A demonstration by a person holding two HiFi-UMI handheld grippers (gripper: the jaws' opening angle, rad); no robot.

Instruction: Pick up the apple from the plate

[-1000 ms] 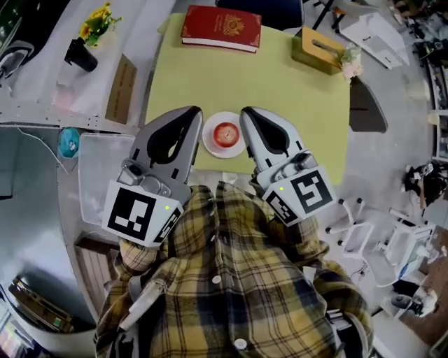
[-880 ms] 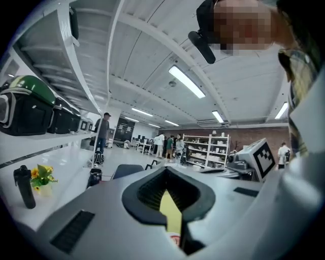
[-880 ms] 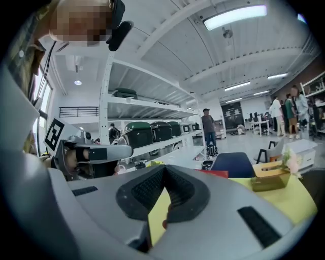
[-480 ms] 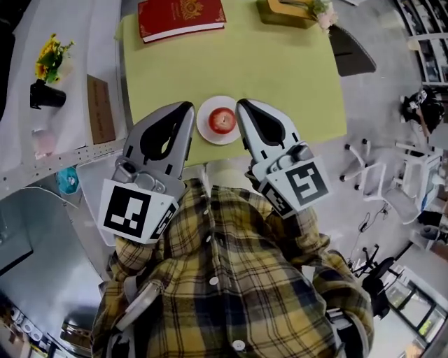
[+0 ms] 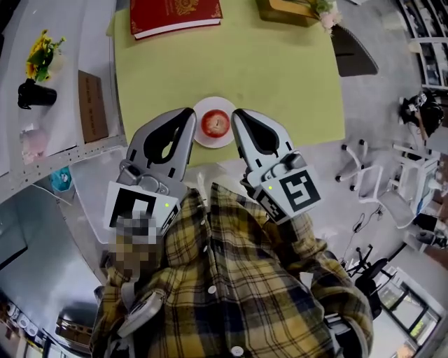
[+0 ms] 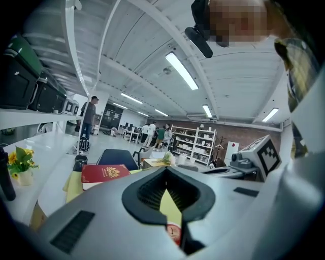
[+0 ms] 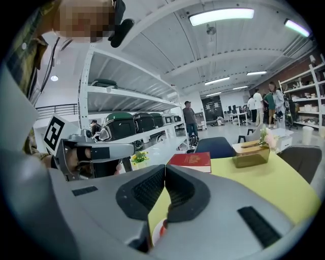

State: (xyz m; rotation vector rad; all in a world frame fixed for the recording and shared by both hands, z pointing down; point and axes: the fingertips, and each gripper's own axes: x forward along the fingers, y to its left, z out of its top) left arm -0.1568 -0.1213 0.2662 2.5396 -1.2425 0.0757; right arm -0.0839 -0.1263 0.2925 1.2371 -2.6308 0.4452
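On the yellow-green worktop (image 5: 280, 77), toward its 6 o'clock edge: a red apple (image 5: 215, 123) on a small white plate (image 5: 199, 136). At the plate's 9 o'clock, the left claw (image 5: 187, 115), jaws pressed together, nothing between them. At its 3 o'clock, the right claw (image 5: 238, 115), likewise closed and empty. Both just beside the plate, tips toward 12 o'clock, apart from the apple. Far off at 12 o'clock, by the worktop's far edge, a red book (image 5: 175, 14).

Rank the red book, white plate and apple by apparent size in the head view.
1. red book, largest even though partly cut off
2. white plate
3. apple, smallest, on the plate
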